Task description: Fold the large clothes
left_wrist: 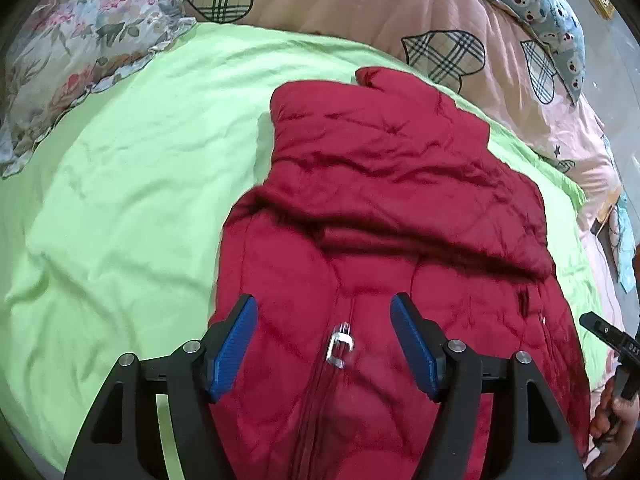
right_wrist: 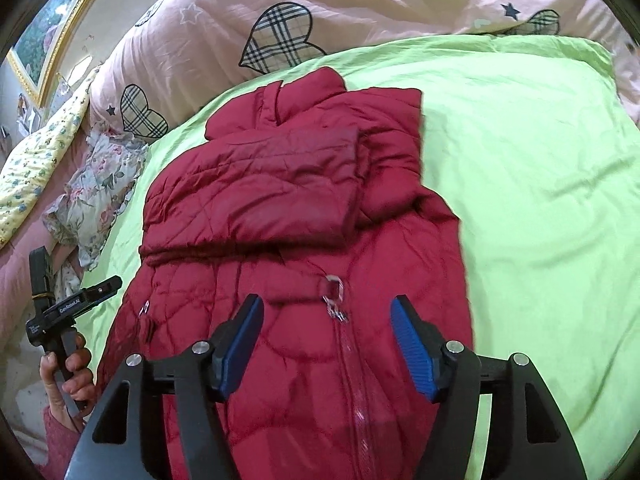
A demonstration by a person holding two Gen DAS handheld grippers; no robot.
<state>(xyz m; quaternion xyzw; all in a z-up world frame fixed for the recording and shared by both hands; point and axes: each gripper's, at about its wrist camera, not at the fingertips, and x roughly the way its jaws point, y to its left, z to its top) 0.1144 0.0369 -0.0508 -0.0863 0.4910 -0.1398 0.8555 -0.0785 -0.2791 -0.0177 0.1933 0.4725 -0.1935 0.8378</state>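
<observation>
A dark red padded jacket (left_wrist: pixel 384 216) lies flat on a light green sheet (left_wrist: pixel 132 184), front up, zip closed, with a clear zip pull (left_wrist: pixel 340 344). A sleeve is folded across its chest (right_wrist: pixel 260 184). My left gripper (left_wrist: pixel 324 344) is open and empty, hovering over the jacket's lower front with the zip pull between its blue pads (left_wrist: pixel 236 348). My right gripper (right_wrist: pixel 328 344) is open and empty over the same lower part, the zip pull (right_wrist: pixel 334 292) just ahead of it. The jacket (right_wrist: pixel 304 240) fills the middle of the right wrist view.
A pink quilt with plaid hearts (left_wrist: pixel 400 12) lies bunched behind the jacket. A floral pillow (left_wrist: pixel 80 40) sits at the far left. The green sheet (right_wrist: pixel 540 180) spreads wide beside the jacket. The other hand-held gripper shows at each view's edge (right_wrist: pixel 68 304).
</observation>
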